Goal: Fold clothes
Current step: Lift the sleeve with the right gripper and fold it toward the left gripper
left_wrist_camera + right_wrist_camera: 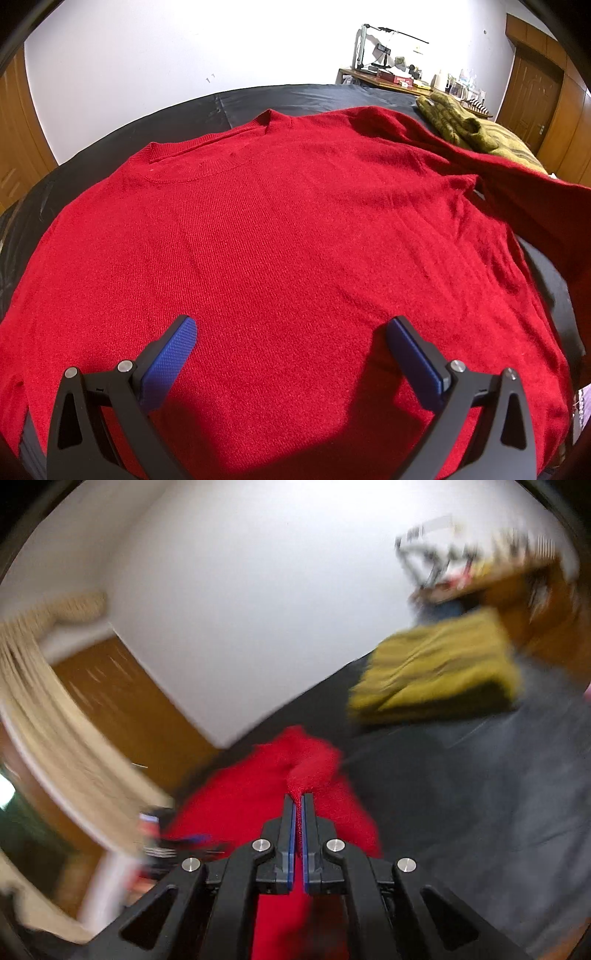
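Sweater point(280, 229) first: the red knit is lying flat and face up on the dark sheet point(229, 107), neckline point(184, 162) at the far side from your left gripper point(291, 350), hem toward you. Your left gripper is hanging just above the lower body of the garment with its blue pads point(173, 354) standing wide apart and gripping nothing.

Your right gripper point(298, 801) is pinching a bunch of the red knit point(306, 764) between fully closed fingers, and the fabric is trailing down beneath them; the right wrist view is blurred, so I cannot say exactly which edge you are holding, though it looks like the sleeve point(480, 155) on the sweater's right side, which is lifting off the bed in the left view.

Judging from that, you are bringing the sleeve in over the body. The sleeve's long axis is running out to the right, toward the olive garment point(465, 125), so the carry should be going leftward across the chest. Your right hand is the nearer one for it.
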A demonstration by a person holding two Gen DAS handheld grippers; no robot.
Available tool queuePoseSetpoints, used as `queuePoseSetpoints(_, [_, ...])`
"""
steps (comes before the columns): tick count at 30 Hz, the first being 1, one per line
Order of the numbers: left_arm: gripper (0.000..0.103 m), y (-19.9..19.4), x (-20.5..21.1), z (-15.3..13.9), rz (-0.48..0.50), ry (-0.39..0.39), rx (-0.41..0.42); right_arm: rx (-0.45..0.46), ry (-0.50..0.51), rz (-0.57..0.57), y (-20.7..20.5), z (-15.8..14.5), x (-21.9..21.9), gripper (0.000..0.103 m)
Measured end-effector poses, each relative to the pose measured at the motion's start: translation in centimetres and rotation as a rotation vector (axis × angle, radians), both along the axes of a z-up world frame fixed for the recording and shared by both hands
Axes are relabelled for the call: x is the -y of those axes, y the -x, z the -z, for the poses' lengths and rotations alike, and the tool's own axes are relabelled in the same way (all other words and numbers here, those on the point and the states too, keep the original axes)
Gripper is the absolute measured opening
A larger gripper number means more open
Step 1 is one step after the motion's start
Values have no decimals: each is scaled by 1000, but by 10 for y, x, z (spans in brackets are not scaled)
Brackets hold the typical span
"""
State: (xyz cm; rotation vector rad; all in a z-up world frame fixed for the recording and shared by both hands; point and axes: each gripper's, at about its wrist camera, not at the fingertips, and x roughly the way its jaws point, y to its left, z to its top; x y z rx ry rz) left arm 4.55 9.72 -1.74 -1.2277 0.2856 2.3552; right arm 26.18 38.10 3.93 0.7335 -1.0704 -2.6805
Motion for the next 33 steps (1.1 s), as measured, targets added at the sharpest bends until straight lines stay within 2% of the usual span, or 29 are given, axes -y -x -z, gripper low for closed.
queuePoseSetpoints(1, [103, 0, 1, 0, 0, -4, 1, -13, 71, -55, 7, 3, 5, 2])
queuePoseSetpoints(3, [103, 0, 1, -1, -1, -11, 3, -33, 151, -141, 21, 5, 18, 2])
queuePoseSetpoints(7, [103, 2, 4, -1, -1, -30, 8, -67, 213, -304, 59, -2, 63, 3])
queuePoseSetpoints(9, [103, 2, 6, -2, -3, -48, 12, -52, 157, -357, 78, -7, 84, 3])
queuePoseSetpoints(13, [103, 4, 13, -4, -13, -98, 25, 66, -17, -441, 109, -1, 128, 4])
queuePoseSetpoints(17, [103, 4, 13, -4, -14, -106, 26, 115, -139, -460, 110, 8, 141, 6])
queuePoseSetpoints(18, [103, 4, 13, -4, -14, -104, 26, 119, -156, -462, 108, 10, 140, 13])
queuePoseSetpoints(20, [103, 3, 12, -4, -14, -102, 25, 122, -186, -449, 100, 11, 135, 41])
queuePoseSetpoints(21, [103, 3, 12, -4, -14, -105, 26, 121, -204, -429, 94, 13, 130, 72])
queuePoseSetpoints(22, [103, 3, 13, -4, -14, -106, 26, 115, -222, -397, 87, 13, 121, 80])
queuePoseSetpoints(25, [103, 3, 12, -4, -15, -100, 24, 109, -229, -294, 67, 16, 92, 80])
queuePoseSetpoints(28, [103, 2, 11, -4, -14, -88, 22, 131, -194, -210, 52, 29, 59, 80])
queuePoseSetpoints(31, [103, 2, 10, -3, -16, -75, 19, 178, -93, -184, 45, 55, 33, 80])
queuePoseSetpoints(33, [103, 2, 9, -3, -18, -64, 20, 200, -34, -205, 43, 71, 27, 80])
